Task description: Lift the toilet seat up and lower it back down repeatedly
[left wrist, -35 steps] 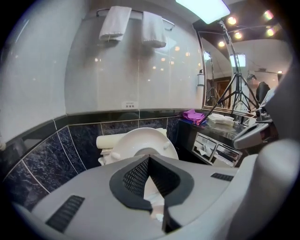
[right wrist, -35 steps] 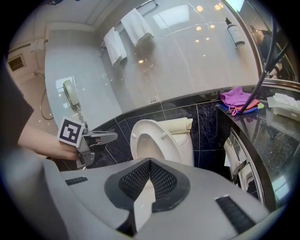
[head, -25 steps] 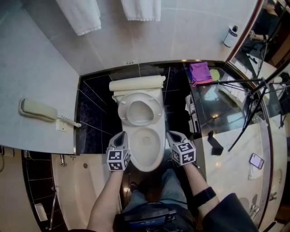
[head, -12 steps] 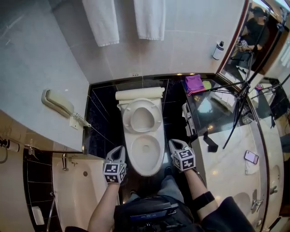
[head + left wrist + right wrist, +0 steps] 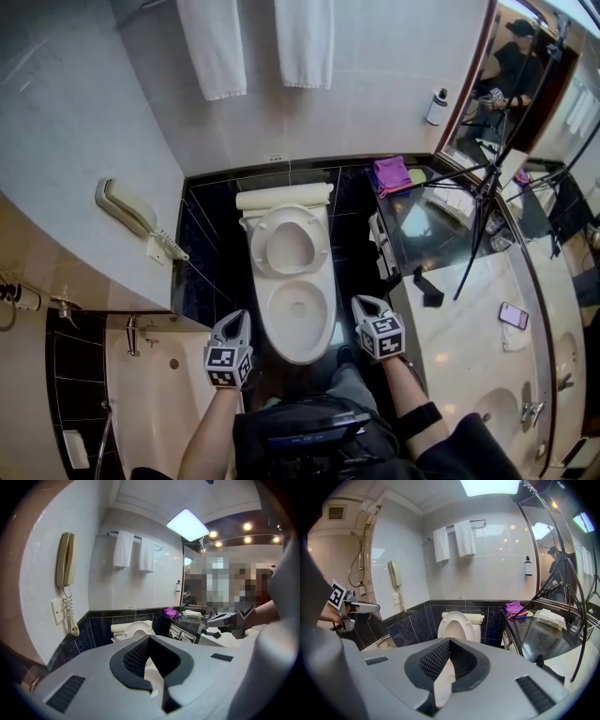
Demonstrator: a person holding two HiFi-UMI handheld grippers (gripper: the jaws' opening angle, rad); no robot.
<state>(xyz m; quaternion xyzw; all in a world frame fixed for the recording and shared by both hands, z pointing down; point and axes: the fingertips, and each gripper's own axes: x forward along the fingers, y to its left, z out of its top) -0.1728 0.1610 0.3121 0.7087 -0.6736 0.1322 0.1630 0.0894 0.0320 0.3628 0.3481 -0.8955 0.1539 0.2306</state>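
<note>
The white oval plastic toilet seat (image 5: 288, 246) stood raised, its ring leaning back against the cream cistern (image 5: 283, 198), with the white ceramic bowl (image 5: 298, 314) left uncovered below it. Neither claw was on it. The left gripper (image 5: 240, 320), grey with a black-and-white marker cube, was held out to the left of the bowl's front end, and the right gripper (image 5: 362, 304), built the same way, sat just off the bowl's right front edge; both were clear of the porcelain. Each pointed ahead toward the tiled back wall and sloped somewhat downward. The person's bare left forearm (image 5: 211, 433) and right forearm (image 5: 412, 394), which wore a black wristband (image 5: 421, 410), ran back from the grippers almost parallel to the body. In each gripper view the dark padded jaws met at their tips with nothing gripped; only the toilet showed through the loop between them, well beyond. A beige corded wall telephone (image 5: 124, 206) hung on the left wall, two white towels (image 5: 212, 47) hung above the cistern, and a folded purple cloth (image 5: 391, 174) lay on the black glossy counter (image 5: 441, 234) to the right.
</note>
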